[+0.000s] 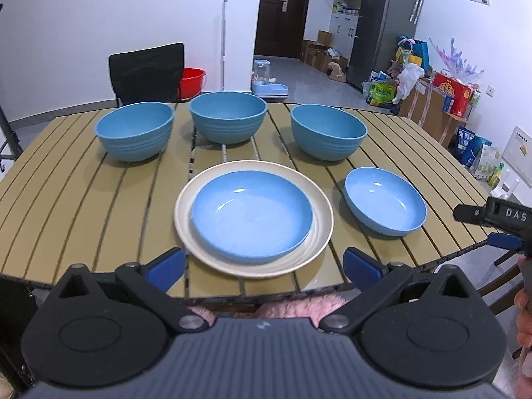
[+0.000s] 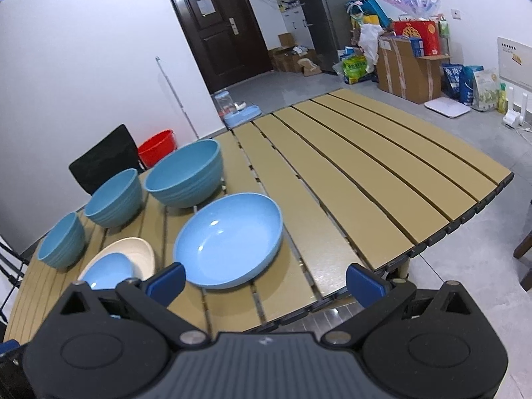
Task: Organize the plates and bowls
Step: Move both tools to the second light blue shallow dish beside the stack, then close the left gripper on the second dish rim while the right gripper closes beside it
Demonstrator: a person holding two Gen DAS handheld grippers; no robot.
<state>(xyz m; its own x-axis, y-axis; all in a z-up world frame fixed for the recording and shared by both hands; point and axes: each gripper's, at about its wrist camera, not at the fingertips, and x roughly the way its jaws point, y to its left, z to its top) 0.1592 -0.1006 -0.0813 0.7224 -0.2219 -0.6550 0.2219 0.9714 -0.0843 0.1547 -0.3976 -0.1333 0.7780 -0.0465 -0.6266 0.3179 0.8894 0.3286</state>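
Three deep blue bowls stand in a row at the far side of the slatted table: left [image 1: 134, 130], middle [image 1: 228, 116], right [image 1: 328, 131]. A cream plate [image 1: 322, 229] lies near the front edge with a shallow blue dish [image 1: 251, 216] on it. A second shallow blue dish [image 1: 385, 200] sits to its right, also in the right wrist view [image 2: 228, 239]. My left gripper [image 1: 264, 267] is open and empty, just short of the cream plate. My right gripper [image 2: 264, 281] is open and empty at the table's front edge, next to the second dish.
The tan slatted table [image 2: 365, 179] stretches to the right of the dishes. A black chair [image 1: 146, 71] and a red bucket [image 1: 193, 81] stand behind the table. Boxes, bags and a fridge [image 1: 382, 23] line the far right wall.
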